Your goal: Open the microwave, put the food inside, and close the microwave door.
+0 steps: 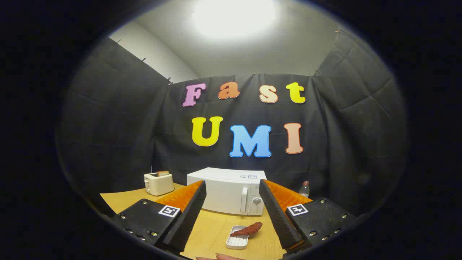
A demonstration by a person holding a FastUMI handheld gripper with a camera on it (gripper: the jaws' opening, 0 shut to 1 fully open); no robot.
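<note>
A white microwave (227, 193) stands on the wooden table (213, 231) beyond my fingers, door shut, with its vertical handle (244, 205) and control panel at its right side. Nearer, a reddish-brown piece of food (247, 229) lies across a small white tray (237, 241), between the fingers and closer to the right one. My gripper (232, 191) is open, held above the table, nothing between its fingers.
A cream toaster (158, 183) with a slice of bread sticking out stands left of the microwave. A clear bottle (305, 189) stands right of it by the black cloth wall. A bit of a hand (225, 256) shows at the table's near edge.
</note>
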